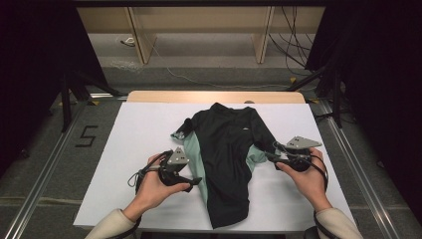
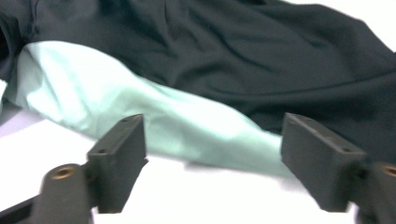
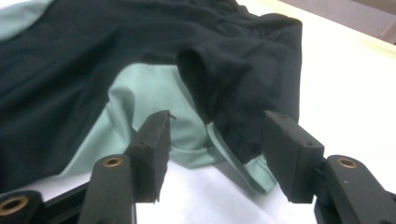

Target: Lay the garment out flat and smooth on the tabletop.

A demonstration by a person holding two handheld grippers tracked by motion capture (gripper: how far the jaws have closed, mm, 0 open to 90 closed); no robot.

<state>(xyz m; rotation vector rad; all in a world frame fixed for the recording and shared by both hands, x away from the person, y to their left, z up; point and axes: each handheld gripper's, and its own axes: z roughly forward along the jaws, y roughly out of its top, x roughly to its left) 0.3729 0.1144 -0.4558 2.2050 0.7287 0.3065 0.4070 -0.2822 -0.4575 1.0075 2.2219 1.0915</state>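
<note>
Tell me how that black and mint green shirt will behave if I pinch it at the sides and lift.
The shirt will probably go limp and sag between the grips: it lies flat with soft creases. It looks thin and smooth, so likely light, maybe a bit slippery. The folded sleeve would probably drop open. The left gripper and right gripper stand open at its edges.

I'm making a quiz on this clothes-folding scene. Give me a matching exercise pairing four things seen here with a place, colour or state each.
Things:
1. left gripper
2. right gripper
3. black shirt with mint-green side panels
4. white table cover

Descriptions:
A. lies folded lengthwise, collar at the far end
B. open at the shirt's sleeve
C. spread under the shirt
D. open at the shirt's long mint-green edge

Pairs: 1-D, 2-B, 3-A, 4-C
</note>
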